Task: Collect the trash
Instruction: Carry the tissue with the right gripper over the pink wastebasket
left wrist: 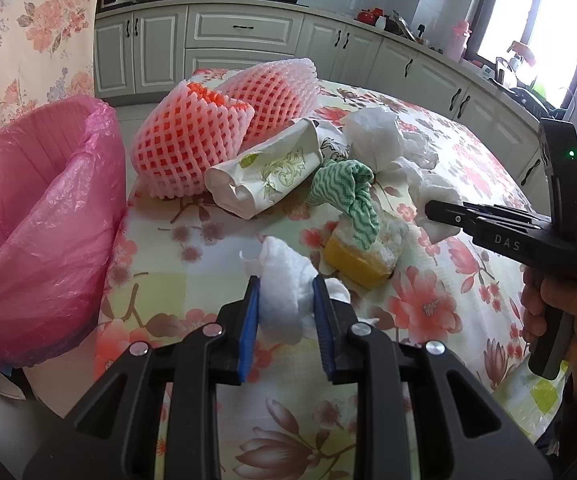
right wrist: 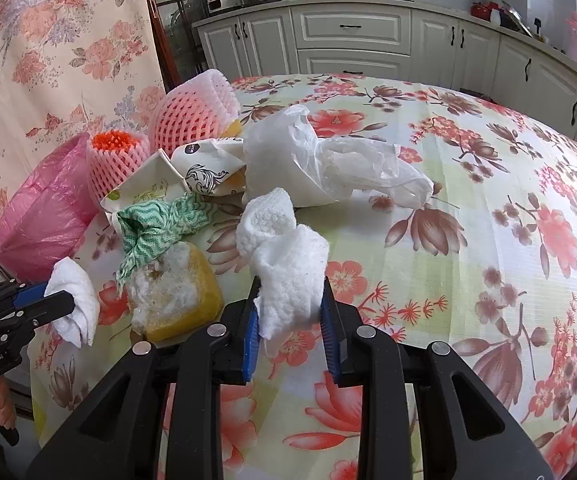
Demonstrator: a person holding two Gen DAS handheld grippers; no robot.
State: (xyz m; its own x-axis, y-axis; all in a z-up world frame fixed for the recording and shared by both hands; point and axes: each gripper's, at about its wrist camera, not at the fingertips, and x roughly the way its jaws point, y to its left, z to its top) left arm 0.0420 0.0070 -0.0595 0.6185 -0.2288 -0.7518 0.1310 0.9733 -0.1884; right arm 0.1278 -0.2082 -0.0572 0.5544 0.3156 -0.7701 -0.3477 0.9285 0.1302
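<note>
My left gripper (left wrist: 286, 282) is shut on a white tissue wad (left wrist: 284, 300) just above the floral tablecloth. My right gripper (right wrist: 291, 282) is shut on a second, larger crumpled tissue (right wrist: 284, 248). In the right wrist view the left gripper (right wrist: 62, 300) shows at the left edge with its tissue (right wrist: 78, 304). A bin lined with a pink bag (left wrist: 28, 220) stands off the table's left edge. More trash lies in a heap: pink foam fruit nets (left wrist: 192, 136), a crushed paper cup (left wrist: 264, 172), a green striped cloth (left wrist: 344, 188), a yellow sponge (left wrist: 356, 264) and a white plastic bag (right wrist: 328, 160).
The round table (right wrist: 488, 240) has a flowered cover, and its right half is bare. A floral curtain (left wrist: 28, 32) hangs behind the bin. White kitchen cabinets (left wrist: 244, 32) with pots on the counter run along the back. A person's hand (left wrist: 560, 308) holds the right gripper's handle.
</note>
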